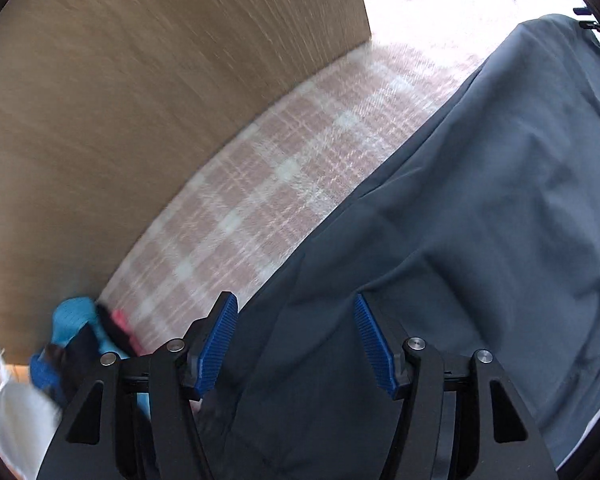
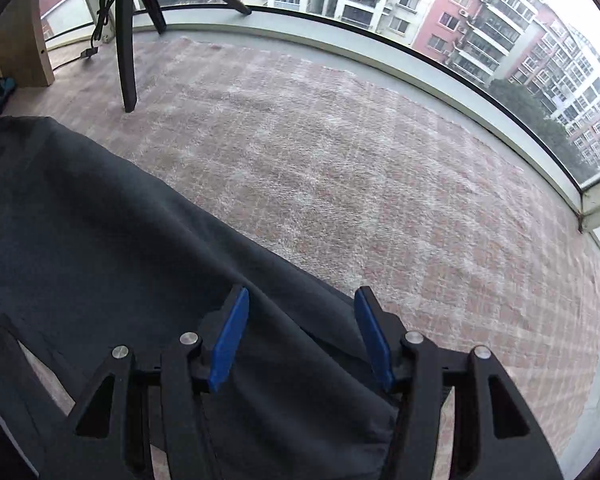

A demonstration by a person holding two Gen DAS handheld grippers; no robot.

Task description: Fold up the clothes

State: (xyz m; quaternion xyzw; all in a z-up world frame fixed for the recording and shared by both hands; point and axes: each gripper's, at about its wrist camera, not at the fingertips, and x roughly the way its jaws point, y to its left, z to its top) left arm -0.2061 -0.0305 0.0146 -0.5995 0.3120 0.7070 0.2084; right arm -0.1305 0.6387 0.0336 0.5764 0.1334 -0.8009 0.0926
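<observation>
Pink plaid shag rug (image 2: 340, 184) underneath, dark slate garment (image 1: 460, 220) spread smooth across it. Left gripper (image 1: 296, 344) and right gripper (image 2: 302, 336) poised above the cloth, jaws parted, gripping nothing. Wooden panel (image 1: 140, 100) beyond the rug leftward; curved window (image 2: 420, 12) only rightward.

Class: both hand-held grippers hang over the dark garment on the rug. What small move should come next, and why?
Probably lower both and close. The left hand-held gripper and right hand-held gripper are open, pads clear of the dark garment, each above an edge beside the checked rug. Nothing is gripped yet.
</observation>
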